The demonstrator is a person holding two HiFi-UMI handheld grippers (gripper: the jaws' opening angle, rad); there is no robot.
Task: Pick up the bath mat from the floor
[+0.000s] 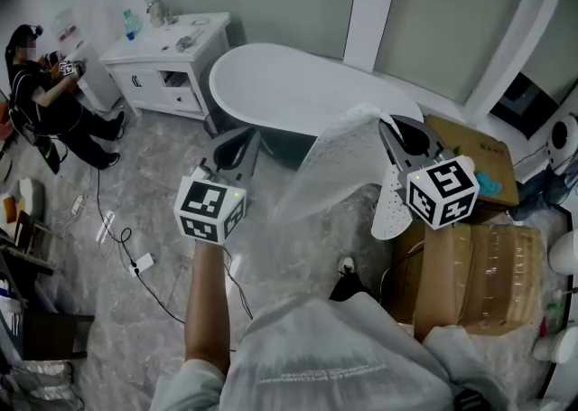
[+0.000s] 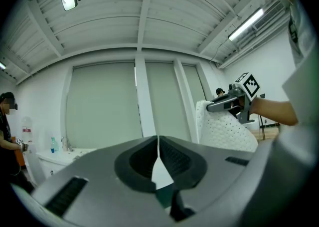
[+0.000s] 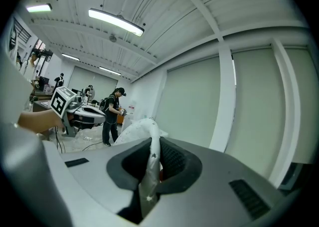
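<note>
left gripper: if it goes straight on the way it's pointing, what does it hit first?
Nothing close, likely. The left gripper, jaws shut, aims over the bathtub at the white post between the window shades. The bath mat hangs off to its right. Clearance above the tub rim is unclear.

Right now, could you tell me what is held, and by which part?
The right hand-held gripper clamps the bath mat by its edge; the left one is shut, empty.

The white, perforated bath mat point(image 1: 339, 161) hangs draped in midair.
</note>
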